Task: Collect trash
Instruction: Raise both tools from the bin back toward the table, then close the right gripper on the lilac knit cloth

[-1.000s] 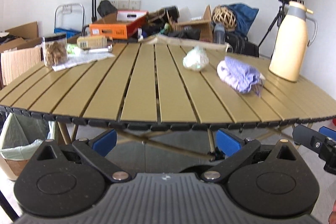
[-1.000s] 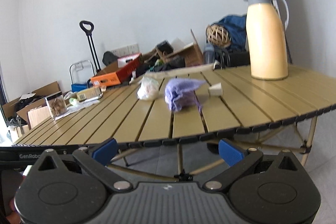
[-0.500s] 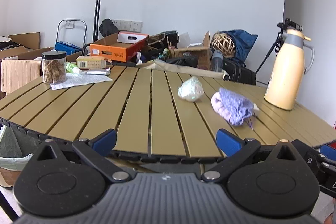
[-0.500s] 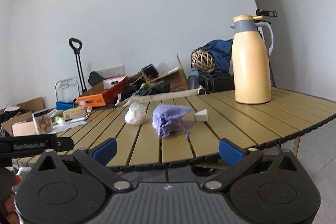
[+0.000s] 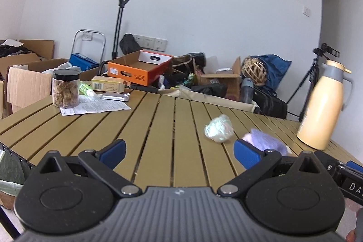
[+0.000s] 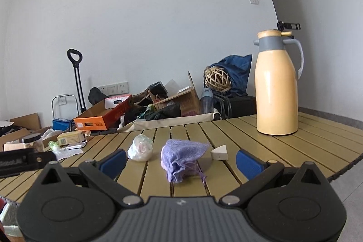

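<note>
Both spread, empty grippers, left [image 5: 179, 150] and right [image 6: 180, 159], now above the slatted table [image 6: 261, 140]; "DA" on right.

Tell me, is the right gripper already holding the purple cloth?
No. The right gripper is open and empty, and the purple cloth lies on the table ahead of its jaws.

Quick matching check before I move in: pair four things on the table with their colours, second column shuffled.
Things:
1. crumpled plastic wad
2. cloth pouch
3. thermos jug
4. jar lid

Colours:
A. black
B. purple
C. cream yellow with a grey collar
D. whitish, translucent

Pairs: 1-D, 2-B, 3-C, 4-A
</note>
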Demonstrator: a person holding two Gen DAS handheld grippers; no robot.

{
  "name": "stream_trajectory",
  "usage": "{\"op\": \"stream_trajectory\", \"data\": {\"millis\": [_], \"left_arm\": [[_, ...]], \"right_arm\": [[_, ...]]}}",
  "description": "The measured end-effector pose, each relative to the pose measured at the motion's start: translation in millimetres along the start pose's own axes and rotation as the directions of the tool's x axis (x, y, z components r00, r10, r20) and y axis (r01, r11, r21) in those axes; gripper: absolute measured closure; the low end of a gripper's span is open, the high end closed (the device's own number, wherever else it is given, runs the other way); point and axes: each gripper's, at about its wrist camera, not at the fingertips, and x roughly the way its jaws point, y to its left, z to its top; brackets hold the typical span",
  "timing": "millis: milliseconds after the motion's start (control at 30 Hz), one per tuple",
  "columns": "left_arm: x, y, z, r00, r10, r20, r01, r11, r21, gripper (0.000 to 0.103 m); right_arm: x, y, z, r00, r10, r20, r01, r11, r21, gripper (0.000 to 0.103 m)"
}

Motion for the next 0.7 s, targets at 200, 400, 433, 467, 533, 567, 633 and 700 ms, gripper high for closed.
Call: {"op": "stream_trajectory", "data": {"millis": [200,400,433,467,533,567,633,700], "left_arm": [[20.3,8.2,9.7,0.999,0.033,-0.012,-0.033,0.999,-0.035,0.0],[39.9,10.6,10.0,0.998,0.064,-0.026,-0.065,0.996,-0.053,0.0],[43.7,10.7,8.9,0.997,0.071,-0.034,-0.073,0.996,-0.055,0.0],[47.0,10.9,7.4,0.996,0.076,-0.042,-0.078,0.995,-0.057,0.0],[53.4,9.5,4.0,0.995,0.083,-0.056,-0.086,0.995,-0.054,0.0],[55.8,7.9,2.5,0.995,0.086,-0.059,-0.089,0.995,-0.05,0.0],[60.4,5.1,-0.3,0.994,0.092,-0.067,-0.095,0.994,-0.045,0.0],[64.9,1.6,-3.1,0.993,0.091,-0.074,-0.094,0.995,-0.041,0.0]], "right_arm": [[32.1,1.4,8.0,0.999,0.007,0.037,-0.007,1.0,-0.006,0.0],[61.3,5.7,8.1,0.999,0.033,0.032,-0.031,0.998,-0.061,0.0],[66.9,6.8,7.0,0.999,0.037,0.025,-0.035,0.996,-0.08,0.0],[72.1,8.7,5.2,0.999,0.038,0.016,-0.037,0.995,-0.097,0.0],[83.3,10.6,1.2,0.999,0.039,-0.01,-0.04,0.991,-0.124,0.0],[89.5,11.3,-0.9,0.999,0.038,-0.032,-0.042,0.99,-0.135,0.0],[102.2,11.1,-4.4,0.997,0.027,-0.068,-0.037,0.989,-0.146,0.0],[110.8,9.7,-7.7,0.996,0.019,-0.085,-0.032,0.988,-0.151,0.004]]}}
